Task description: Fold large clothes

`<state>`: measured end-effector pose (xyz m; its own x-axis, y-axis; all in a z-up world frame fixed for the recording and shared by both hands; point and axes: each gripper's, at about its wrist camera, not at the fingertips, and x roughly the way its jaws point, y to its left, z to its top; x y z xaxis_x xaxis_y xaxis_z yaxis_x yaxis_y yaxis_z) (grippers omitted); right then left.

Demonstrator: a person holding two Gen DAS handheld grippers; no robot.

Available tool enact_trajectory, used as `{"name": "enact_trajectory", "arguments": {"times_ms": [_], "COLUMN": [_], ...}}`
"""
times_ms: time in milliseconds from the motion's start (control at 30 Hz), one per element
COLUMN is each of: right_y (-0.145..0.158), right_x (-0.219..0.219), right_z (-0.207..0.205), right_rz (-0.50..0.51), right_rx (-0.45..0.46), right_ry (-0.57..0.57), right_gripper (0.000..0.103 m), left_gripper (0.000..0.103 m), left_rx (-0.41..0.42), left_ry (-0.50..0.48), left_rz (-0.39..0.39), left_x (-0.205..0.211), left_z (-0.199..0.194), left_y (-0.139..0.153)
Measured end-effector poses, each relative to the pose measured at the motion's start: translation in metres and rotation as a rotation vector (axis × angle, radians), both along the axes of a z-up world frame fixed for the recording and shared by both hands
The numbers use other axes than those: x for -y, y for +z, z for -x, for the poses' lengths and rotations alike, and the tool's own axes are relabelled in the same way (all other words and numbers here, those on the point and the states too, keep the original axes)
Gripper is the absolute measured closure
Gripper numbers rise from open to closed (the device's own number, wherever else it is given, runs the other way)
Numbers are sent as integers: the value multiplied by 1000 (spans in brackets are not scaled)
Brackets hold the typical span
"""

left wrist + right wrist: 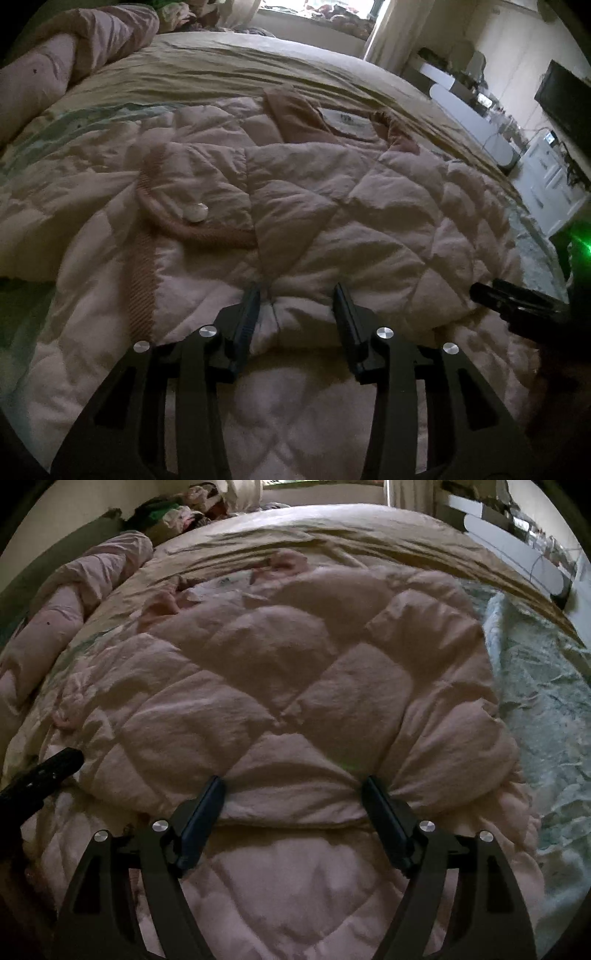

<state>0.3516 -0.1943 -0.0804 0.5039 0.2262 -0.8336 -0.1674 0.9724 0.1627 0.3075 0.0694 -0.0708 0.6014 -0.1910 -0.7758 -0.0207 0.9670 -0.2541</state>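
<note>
Fold step: pink quilted jacket (314,192) lies on the bed (229,70), hem doubled over. Left gripper (297,291) partly open, right gripper (293,784) wide, both straddling the fold, neither clamping. Next: withdraw, regrip for second fold.

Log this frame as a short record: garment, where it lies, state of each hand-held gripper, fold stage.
garment: pink quilted coat, button and label showing
surface: bed, tan sheet
left hand-held gripper: open, fingers astride a bunched fold of coat
right hand-held gripper: wide open, fingers either side of a puffed fold, grip unclear
fold stage: near part of coat doubled over towards the collar
nearby: rolled pink quilt at bed's left edge
</note>
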Motion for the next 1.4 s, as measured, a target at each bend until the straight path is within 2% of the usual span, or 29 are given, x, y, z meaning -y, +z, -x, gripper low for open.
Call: {"name": "enact_trajectory", "arguments": {"times_ms": [100, 133, 167, 300, 367, 433, 567, 900, 1100, 1400], "right_y": [12, 17, 22, 39, 46, 50, 61, 85, 97, 105], "right_x": [8, 9, 8, 3, -1, -6, -22, -68, -103, -171], "right_z": [13, 17, 22, 38, 45, 49, 59, 75, 83, 89], "right_rz": [-89, -111, -123, -140, -149, -156, -156, -162, -147, -125], "right_rx": [39, 48, 60, 102, 118, 123, 150, 191, 217, 233], "right_ry": [-21, -25, -24, 3, 12, 26, 62, 151, 208, 310], "right_gripper": [26, 26, 26, 23, 19, 18, 14, 14, 13, 13], "left_gripper": [61, 55, 49, 37, 21, 10, 9, 9, 9, 9], "left_rx": [16, 19, 25, 55, 59, 65, 71, 77, 90, 110], "left_ry": [21, 22, 27, 66, 96, 131, 180, 351, 455, 538], "left_rz": [18, 24, 20, -16, -3, -10, -23, -57, -171, -144], "left_x": [-7, -9, -7, -15, -23, -34, -52, -110, -152, -198], "left_z": [12, 14, 17, 31, 36, 43, 55, 80, 94, 113], "left_y": [12, 14, 18, 31, 35, 38, 40, 50, 56, 54]}}
